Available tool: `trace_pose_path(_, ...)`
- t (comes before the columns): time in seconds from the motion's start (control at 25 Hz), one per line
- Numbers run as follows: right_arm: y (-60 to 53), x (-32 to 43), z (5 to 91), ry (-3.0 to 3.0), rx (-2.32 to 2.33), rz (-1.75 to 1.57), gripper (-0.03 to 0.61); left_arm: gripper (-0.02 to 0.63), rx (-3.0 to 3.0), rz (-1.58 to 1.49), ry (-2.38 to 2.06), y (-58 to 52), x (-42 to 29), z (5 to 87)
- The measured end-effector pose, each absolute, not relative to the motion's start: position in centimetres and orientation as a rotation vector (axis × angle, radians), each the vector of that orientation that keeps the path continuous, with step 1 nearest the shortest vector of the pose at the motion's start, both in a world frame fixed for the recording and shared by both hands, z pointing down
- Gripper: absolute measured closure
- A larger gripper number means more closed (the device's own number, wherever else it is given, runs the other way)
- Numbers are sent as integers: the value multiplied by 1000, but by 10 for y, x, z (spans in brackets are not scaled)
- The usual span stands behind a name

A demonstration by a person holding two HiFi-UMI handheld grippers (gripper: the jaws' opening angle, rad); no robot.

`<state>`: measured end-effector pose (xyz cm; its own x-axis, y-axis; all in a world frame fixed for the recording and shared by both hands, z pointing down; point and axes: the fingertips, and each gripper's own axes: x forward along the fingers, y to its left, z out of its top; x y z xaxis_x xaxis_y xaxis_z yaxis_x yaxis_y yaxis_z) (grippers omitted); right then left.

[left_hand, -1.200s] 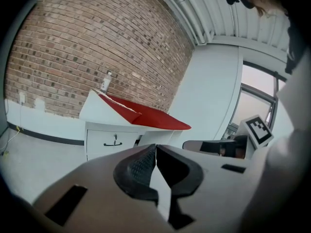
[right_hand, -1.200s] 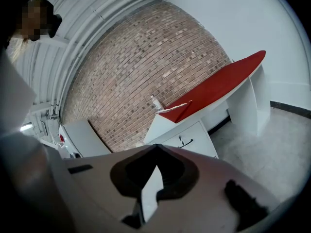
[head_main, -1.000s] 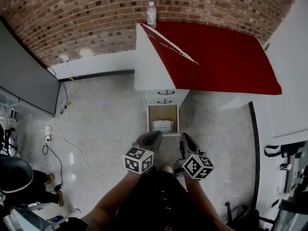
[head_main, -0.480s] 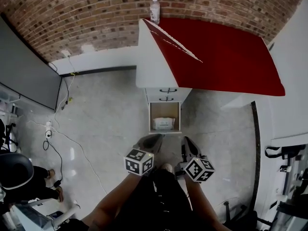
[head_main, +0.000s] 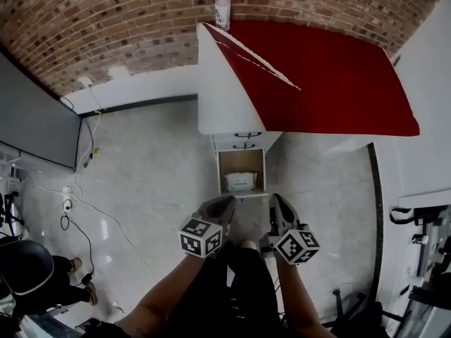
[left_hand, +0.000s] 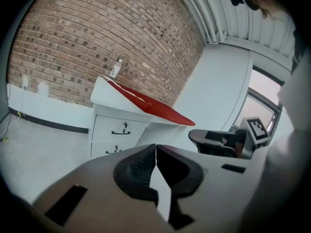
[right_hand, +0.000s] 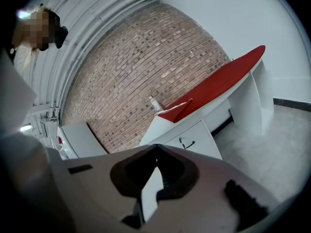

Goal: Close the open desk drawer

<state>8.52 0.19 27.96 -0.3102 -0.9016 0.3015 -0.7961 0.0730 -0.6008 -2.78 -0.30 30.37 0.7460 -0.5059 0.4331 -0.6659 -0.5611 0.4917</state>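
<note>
Bottom drawer (head_main: 240,173) open, not reached yet.
My left gripper (head_main: 220,206) & right gripper (head_main: 280,208) are both closed, nothing btwn the jaws, neither touching it. The drawer sticks out of the red-topped desk (head_main: 331,76), ahead and below, roughly btwn them. Risk: a one-sided push skews it and it jams, or the white packet (head_main: 239,182) inside catches.
</note>
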Motion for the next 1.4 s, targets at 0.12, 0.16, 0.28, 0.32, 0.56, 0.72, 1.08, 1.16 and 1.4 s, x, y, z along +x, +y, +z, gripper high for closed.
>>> trace_pose_path(0.12, -14, 78, 286, 2210, -1722, -1020, 572, 603, 2296, 327, -875, -17, -36, 321)
trace_pose_path(0.16, -17, 77, 290, 2221, -1714, -1017, 572, 604, 2296, 327, -880, -20, -38, 327)
trace_pose_path(0.28, -22, 75, 307, 2248, -1693, -1022, 572, 604, 2296, 319, -907, -30, -42, 345)
trace_pose_path(0.32, -23, 76, 314, 2257, -1687, -1024, 572, 604, 2295, 312, -917, -32, -43, 351)
trace_pose_path(0.56, -21, 78, 362, 2298, -1647, -1026, 572, 604, 2287, 280, -948, -29, -44, 396)
trace_pose_path(0.72, -17, 82, 396, 2329, -1641, -1011, 572, 604, 2280, 268, -957, -20, -41, 432)
trace_pose_path(1.08, -3, 86, 467, 2338, -1627, -1007, 572, 604, 2293, 247, -992, -8, -38, 498)
trace_pose_path(1.16, -1, 85, 482, 2343, -1623, -1001, 572, 603, 2297, 243, -1003, -8, -40, 512)
trace_pose_path(1.4, 7, 90, 526, 2316, -1618, -1010, 572, 604, 2308, 237, -1006, -4, -39, 556)
